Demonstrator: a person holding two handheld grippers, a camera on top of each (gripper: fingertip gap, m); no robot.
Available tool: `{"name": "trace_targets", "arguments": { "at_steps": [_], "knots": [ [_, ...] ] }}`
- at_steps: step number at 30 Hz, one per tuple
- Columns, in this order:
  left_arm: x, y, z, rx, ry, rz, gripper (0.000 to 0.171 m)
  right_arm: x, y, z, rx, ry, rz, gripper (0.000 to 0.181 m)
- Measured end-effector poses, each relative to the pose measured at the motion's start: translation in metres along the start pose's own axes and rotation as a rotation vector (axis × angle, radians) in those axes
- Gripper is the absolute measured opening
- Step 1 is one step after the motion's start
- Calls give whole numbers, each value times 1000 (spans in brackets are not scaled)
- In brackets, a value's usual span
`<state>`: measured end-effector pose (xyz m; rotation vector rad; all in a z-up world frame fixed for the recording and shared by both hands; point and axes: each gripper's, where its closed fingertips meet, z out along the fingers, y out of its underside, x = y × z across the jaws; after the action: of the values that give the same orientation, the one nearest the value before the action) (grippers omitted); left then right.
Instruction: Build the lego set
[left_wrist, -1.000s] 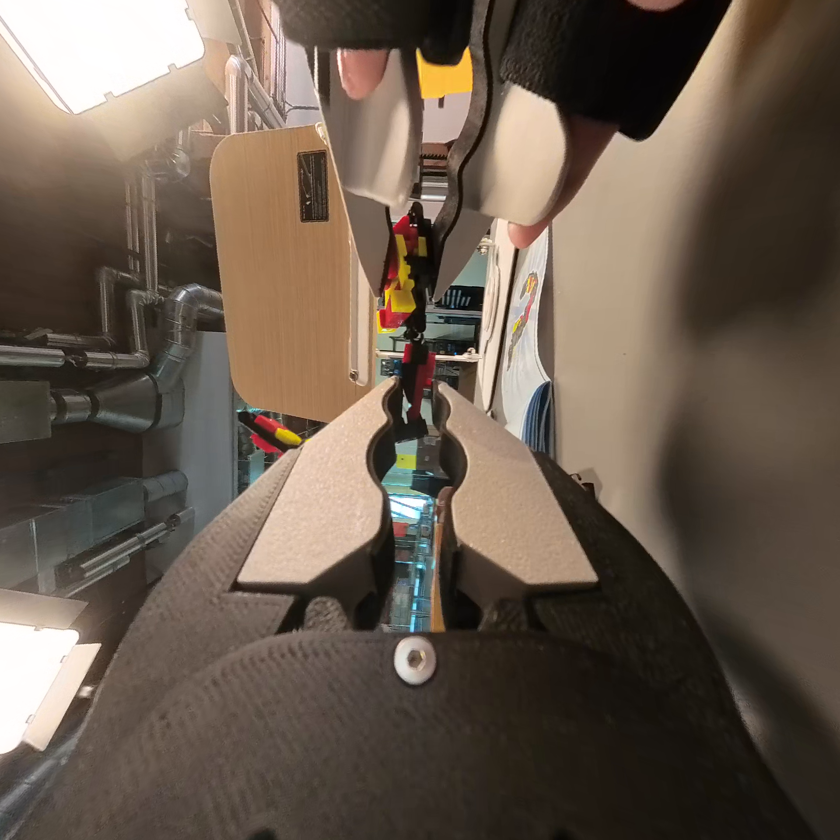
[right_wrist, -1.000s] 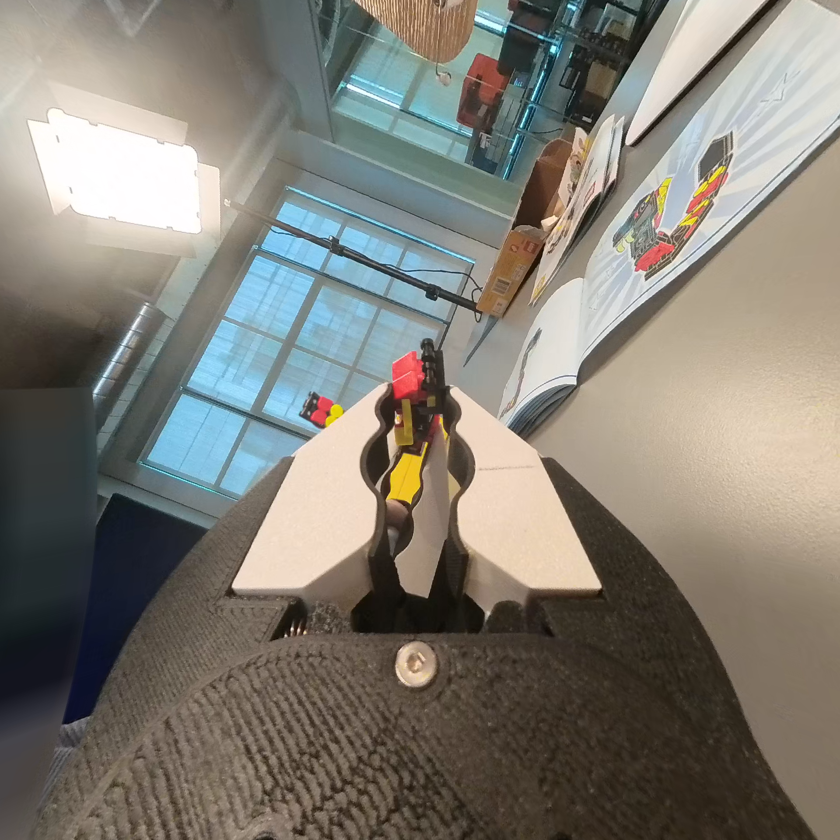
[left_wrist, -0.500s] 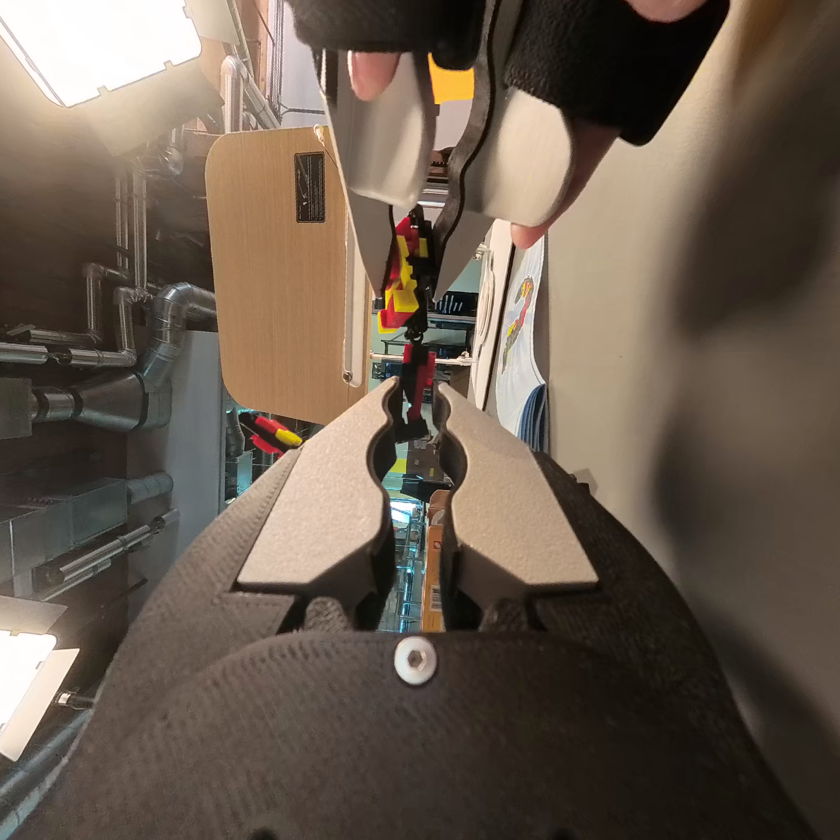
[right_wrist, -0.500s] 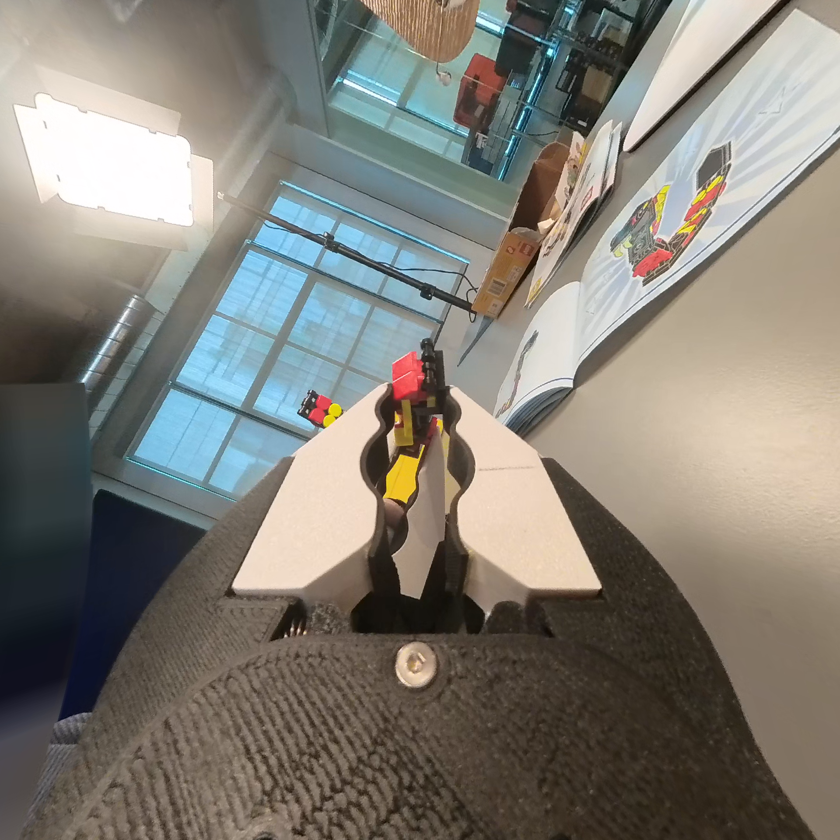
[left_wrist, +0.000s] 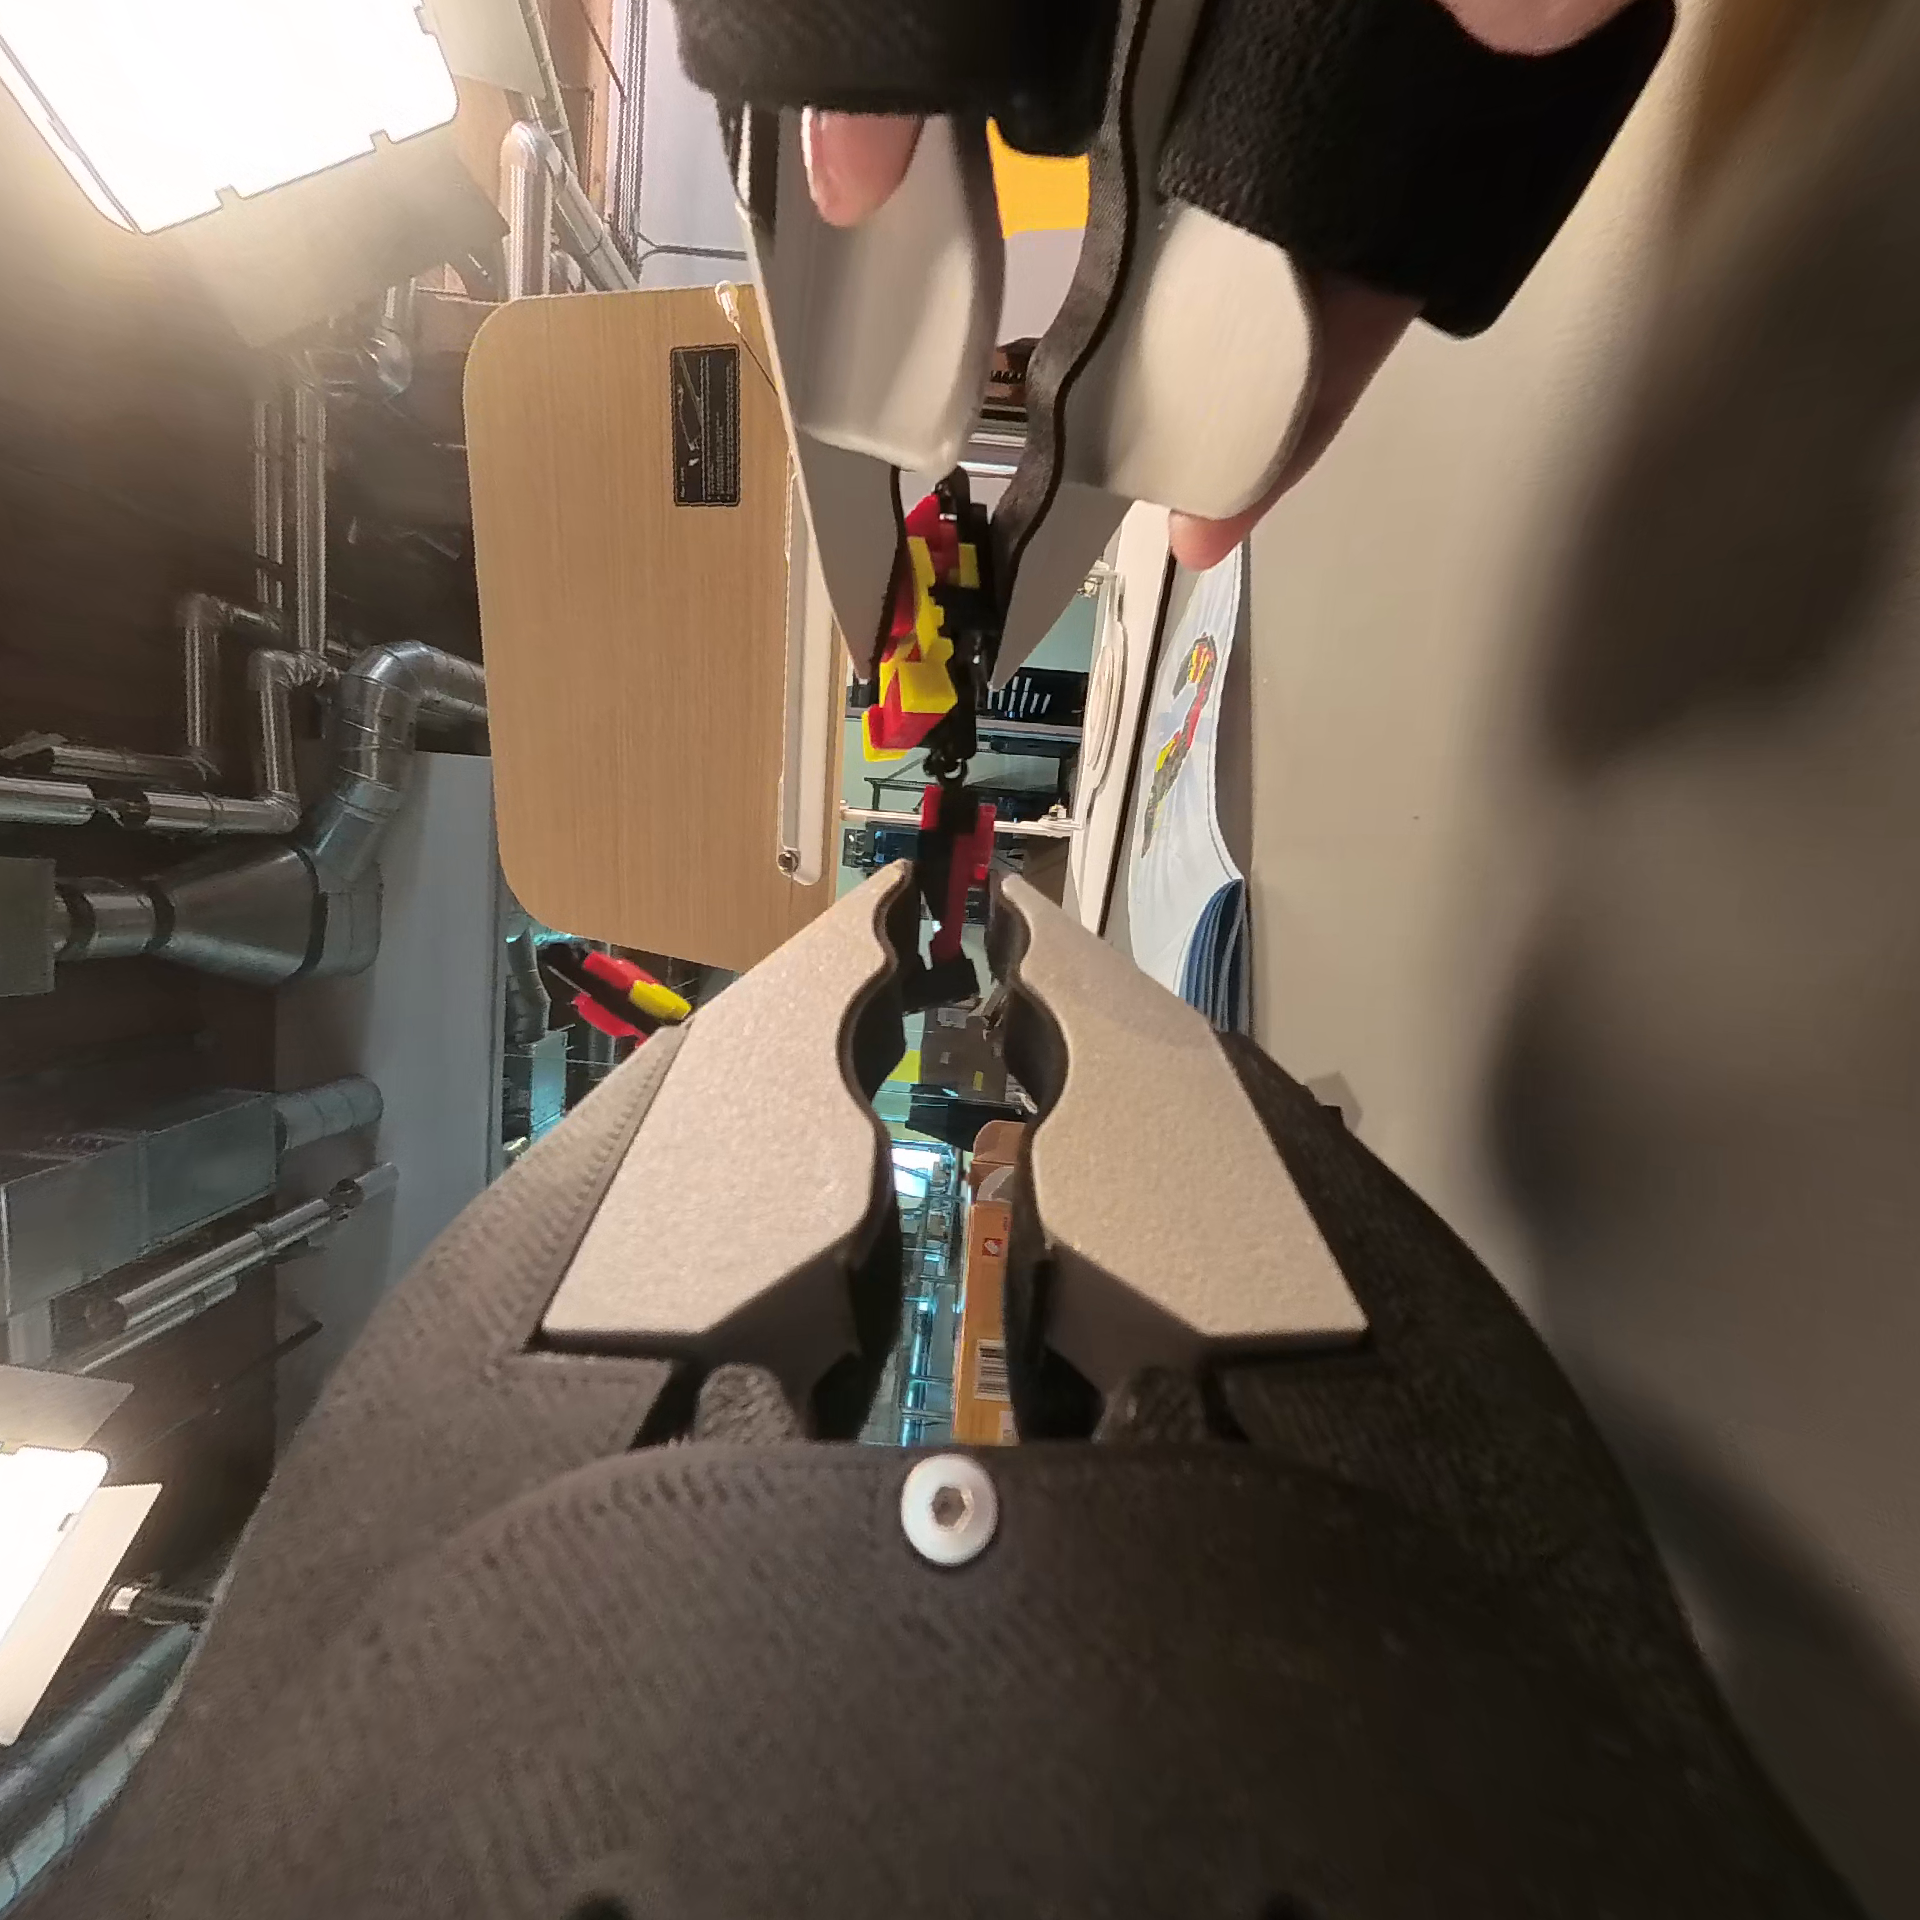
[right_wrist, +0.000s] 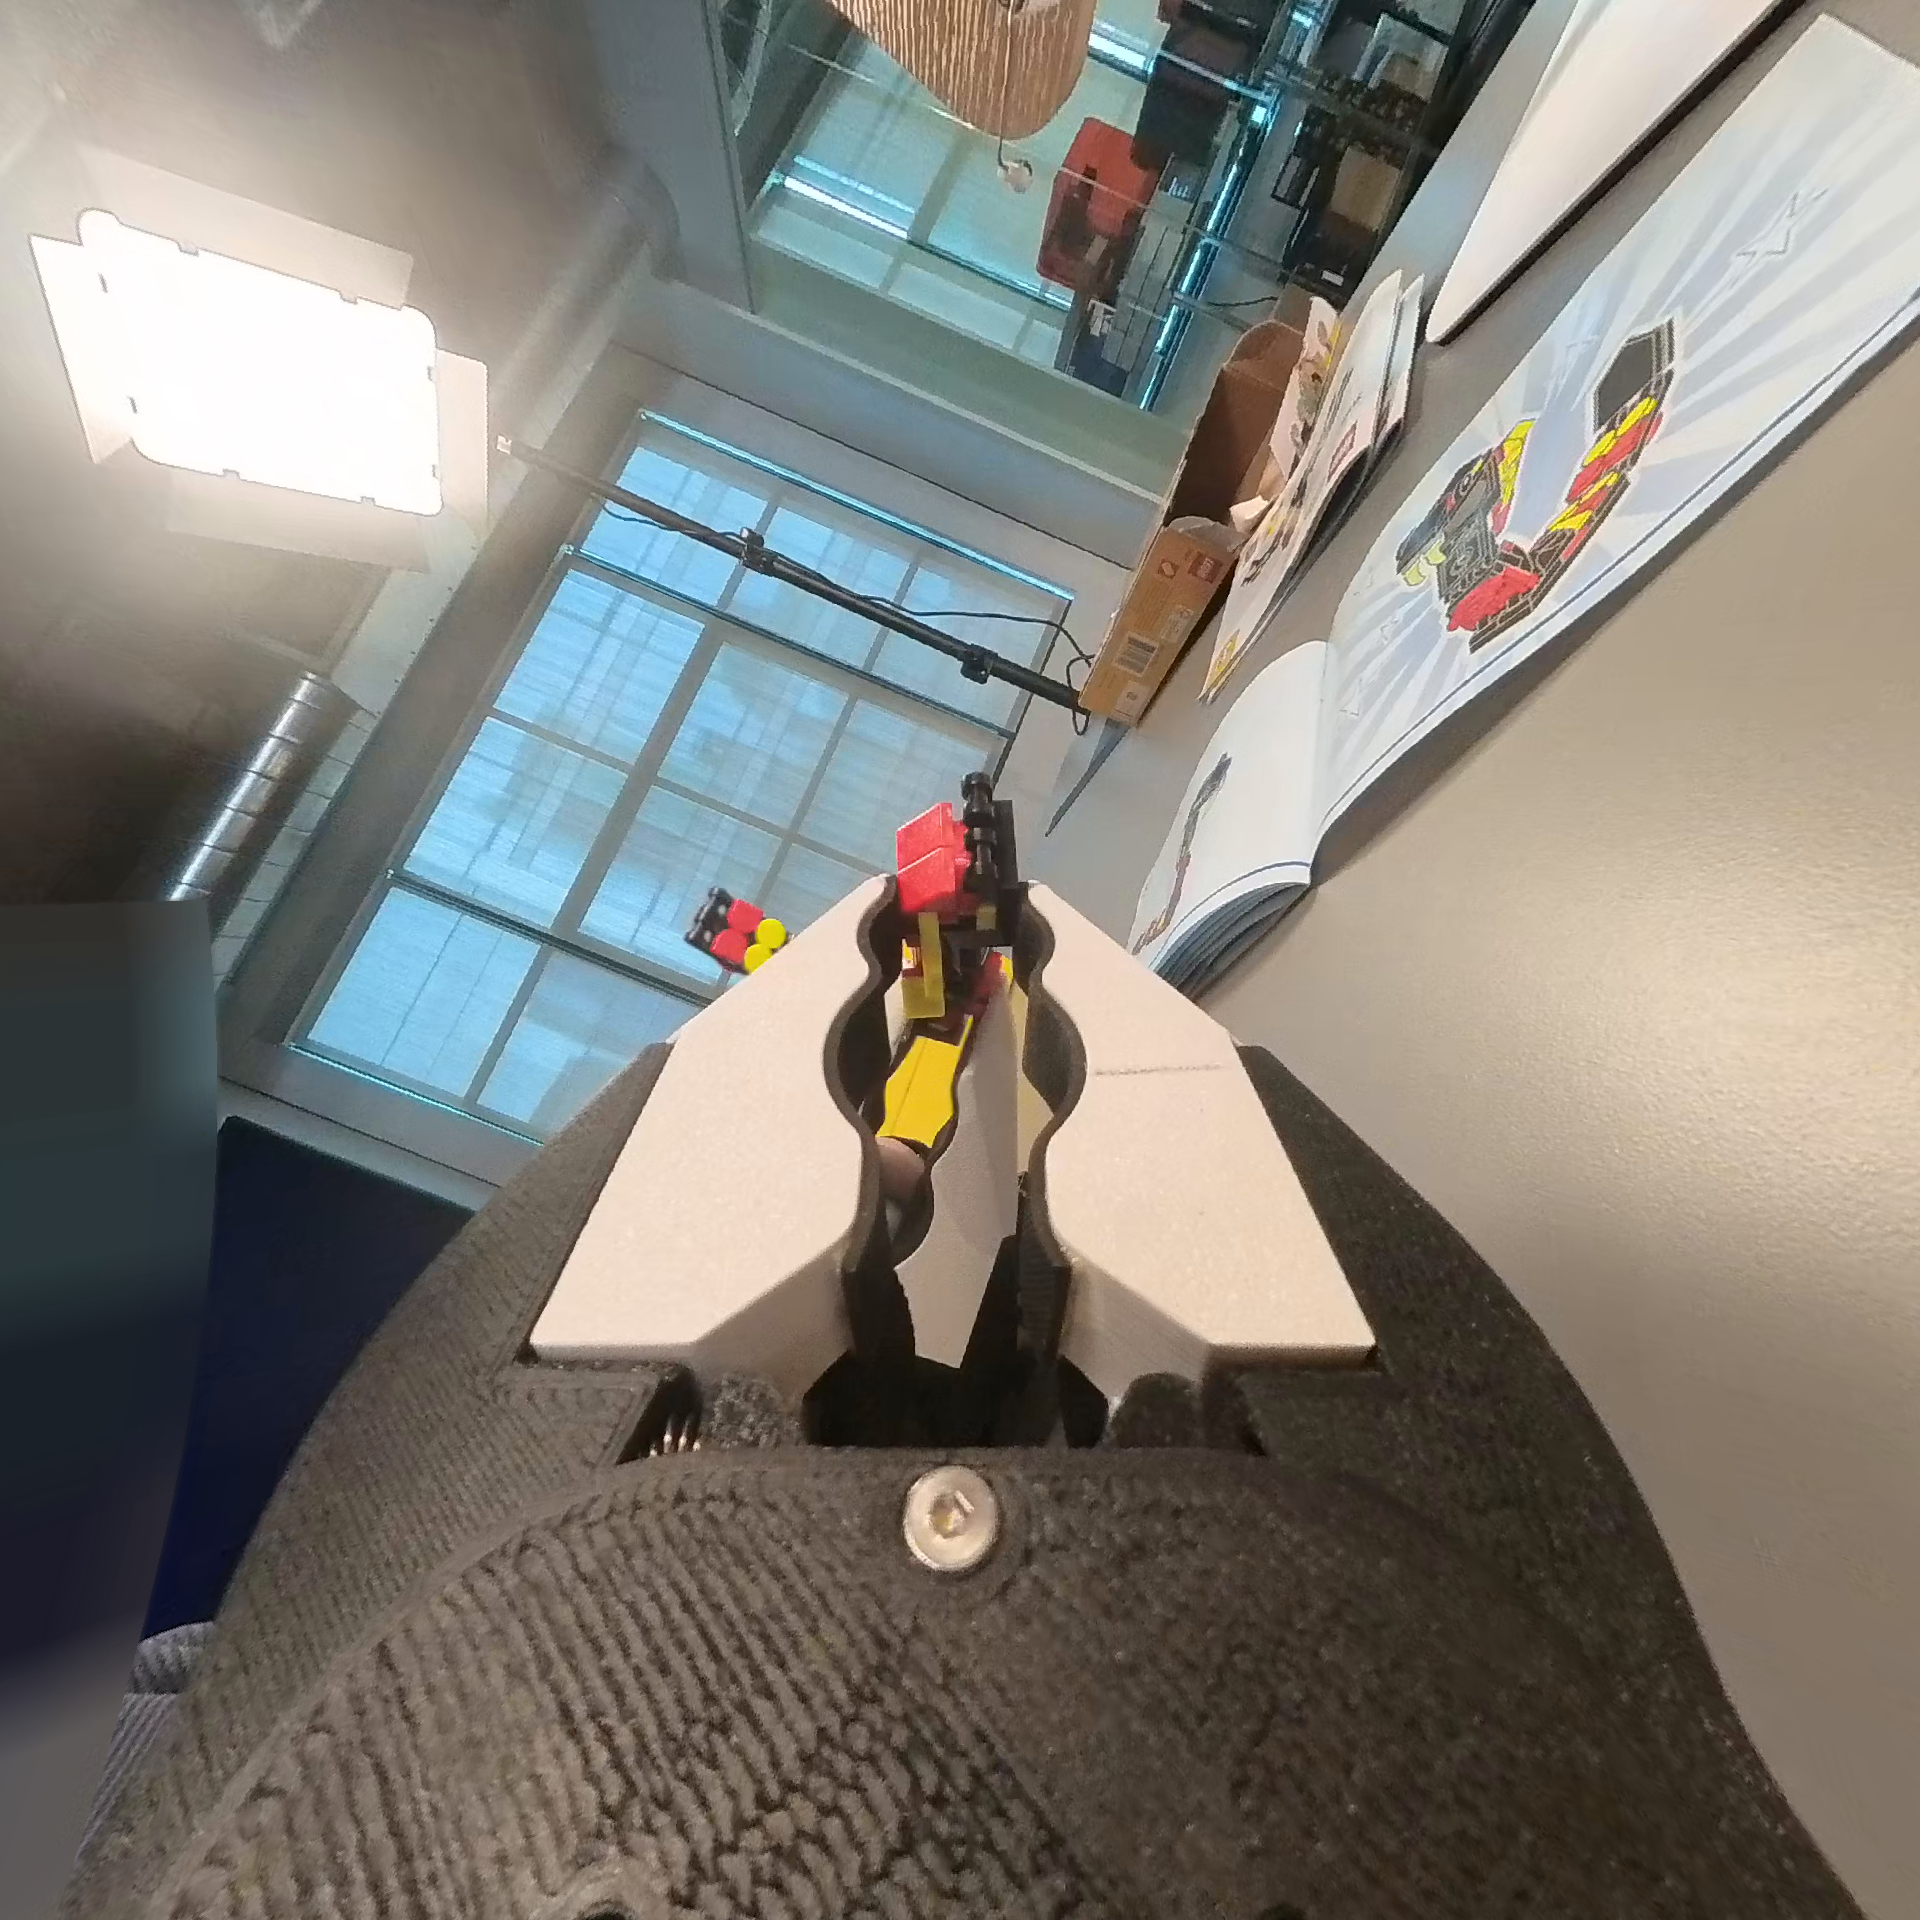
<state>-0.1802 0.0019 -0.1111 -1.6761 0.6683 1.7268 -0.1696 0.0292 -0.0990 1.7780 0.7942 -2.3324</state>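
In the left wrist view my left gripper (left_wrist: 954, 883) is shut on a small red and black lego piece (left_wrist: 951, 842). A black link joins this piece to a red, yellow and black lego assembly (left_wrist: 914, 665). My right gripper (left_wrist: 940, 675) comes down from the top, held by a gloved hand, and is shut on that assembly. In the right wrist view my right gripper (right_wrist: 961, 894) grips the assembly, whose red and black end (right_wrist: 935, 847) sticks out past the tips. Both are held in the air beside the grey table (right_wrist: 1558, 1143).
An open instruction booklet (right_wrist: 1558, 540) lies on the table, with a cardboard box (right_wrist: 1153, 623) and a white board (right_wrist: 1558, 135) beyond it. Another small red, yellow and black lego part (right_wrist: 740, 928) shows farther off. A wooden panel (left_wrist: 623, 623) stands at the left. My left and right fingertips are right by each other.
Both grippers have drifted slightly, so the background has shifted a little. Both holds on the lego are unchanged.
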Motion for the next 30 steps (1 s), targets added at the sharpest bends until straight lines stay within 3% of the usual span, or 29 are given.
{"name": "trace_targets", "arguments": {
  "at_steps": [7, 10, 12, 15, 20, 26, 28, 30],
  "knots": [
    [-2, 3, 0, 1, 3, -56, 11, -2, -4, 0, 3, 0, -59, 19],
    [-8, -2, -4, 32, -23, -91, 11, -5, -12, -1, -14, 10, -183, 19],
    [-13, -9, -9, 76, -41, -127, 11, -8, -12, -2, -110, 18, -285, 19],
    [-21, -18, -15, 143, -40, -269, 11, -7, 14, -19, -466, 48, -321, 19],
    [-28, -16, -16, 196, -12, -458, 11, -1, 61, -87, -1156, 198, -332, 19],
    [-32, -27, -23, 246, -20, -455, 11, 14, 75, -160, -1902, 455, -417, 19],
    [-31, -31, -26, 262, -18, -444, 11, 18, 72, -168, -2065, 533, -459, 19],
    [-28, -24, -24, 227, 2, -451, 12, 22, 68, -159, -2095, 570, -473, 19]
  ]
}}
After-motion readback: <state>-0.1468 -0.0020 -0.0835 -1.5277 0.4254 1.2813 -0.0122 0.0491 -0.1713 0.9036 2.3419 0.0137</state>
